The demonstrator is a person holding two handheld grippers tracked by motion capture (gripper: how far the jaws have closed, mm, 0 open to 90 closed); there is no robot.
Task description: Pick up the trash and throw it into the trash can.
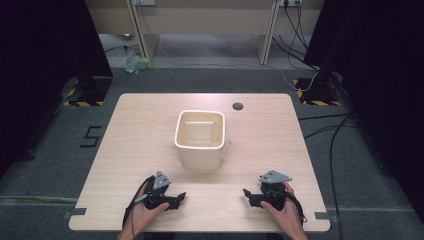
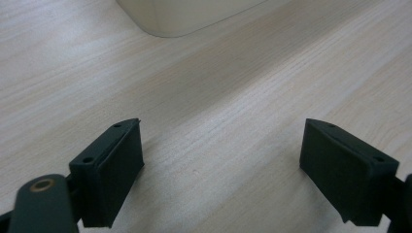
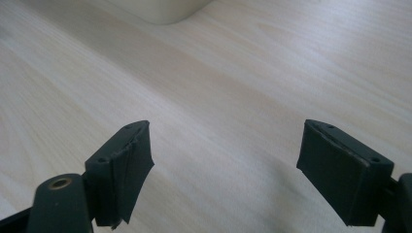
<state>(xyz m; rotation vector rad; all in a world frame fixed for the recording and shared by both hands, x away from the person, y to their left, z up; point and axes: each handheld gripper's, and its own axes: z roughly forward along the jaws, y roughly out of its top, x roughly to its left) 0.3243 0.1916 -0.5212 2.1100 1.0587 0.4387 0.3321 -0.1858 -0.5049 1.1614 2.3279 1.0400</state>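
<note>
While both claws hold nothing, the risk from here lies in how they meet the tub. The left claw (image 1: 176, 198) rests low on the table (image 1: 125, 150), in front of the tub and to its left, with its jaws spread wide over bare wood; the left gripper view shows nothing between the pads. The right claw (image 1: 248, 194) sits in front of the tub and to its right, also well apart from it, its jaws likewise parted with only wood between them. The tub (image 1: 200, 138), a cream plastic box with rounded corners, stands upright near the middle of the table; its lower edge shows at the top of the left gripper view (image 2: 184, 19) and of the right gripper view (image 3: 160, 9). Its inside looks empty: only the pale floor and walls are visible from above. Being light and empty, it would likely slide or tip if one claw pushes its wall before the other steadies it, and a pinch on the thin rim could slip. A small dark round hole (image 1: 238, 106) lies behind the tub to the right.
</note>
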